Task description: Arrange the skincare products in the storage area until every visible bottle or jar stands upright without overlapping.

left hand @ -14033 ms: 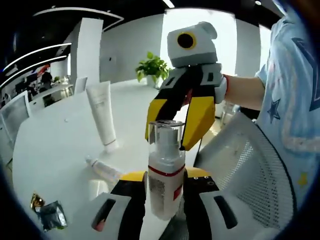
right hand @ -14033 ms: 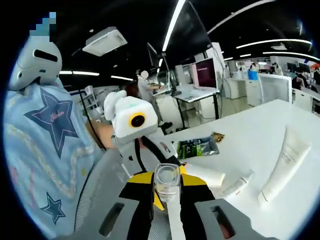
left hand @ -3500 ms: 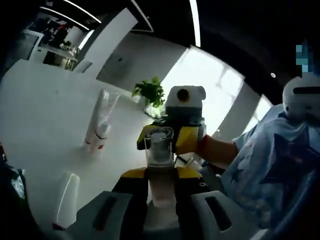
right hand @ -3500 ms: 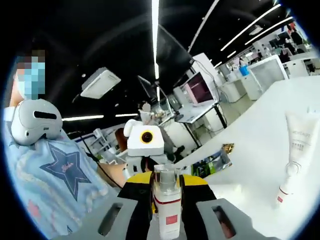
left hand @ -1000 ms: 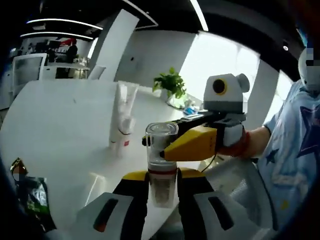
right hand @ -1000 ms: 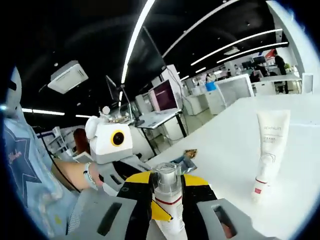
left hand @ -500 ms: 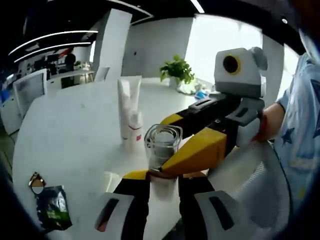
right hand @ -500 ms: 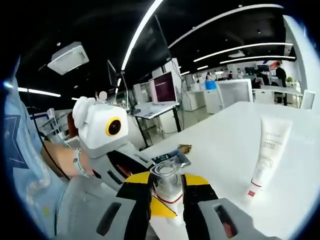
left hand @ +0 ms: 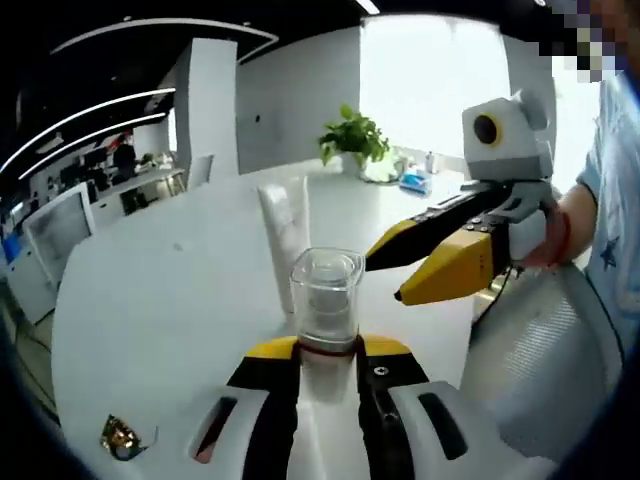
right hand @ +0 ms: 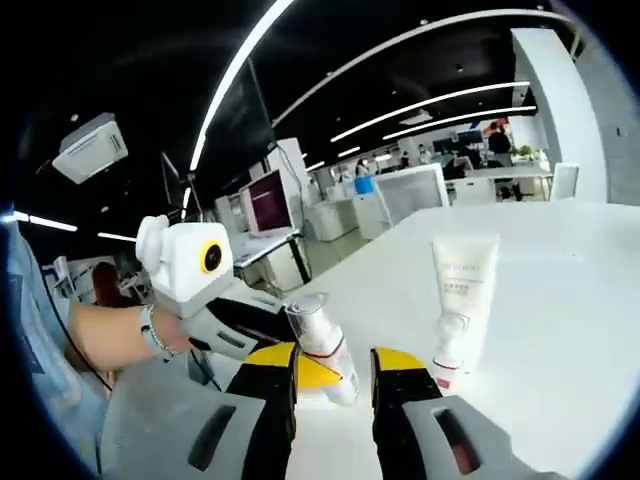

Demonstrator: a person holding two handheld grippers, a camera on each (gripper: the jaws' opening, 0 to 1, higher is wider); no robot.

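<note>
The left gripper view looks along its own jaws from just above the white desk [left hand: 150, 300], facing a bright window wall and a potted plant [left hand: 352, 135], with a pump bottle [left hand: 325, 300] very close to the lens. The right hand-held gripper [left hand: 425, 268] enters from the right (seen side-on). The right gripper view looks the opposite way, low over the same desk [right hand: 560, 300] toward open office rows, with the left hand-held gripper [right hand: 262, 335] at its left. Both views share the pump bottle [right hand: 322, 345], an upright white tube [left hand: 285, 240] [right hand: 460, 300] and the desk top.
</note>
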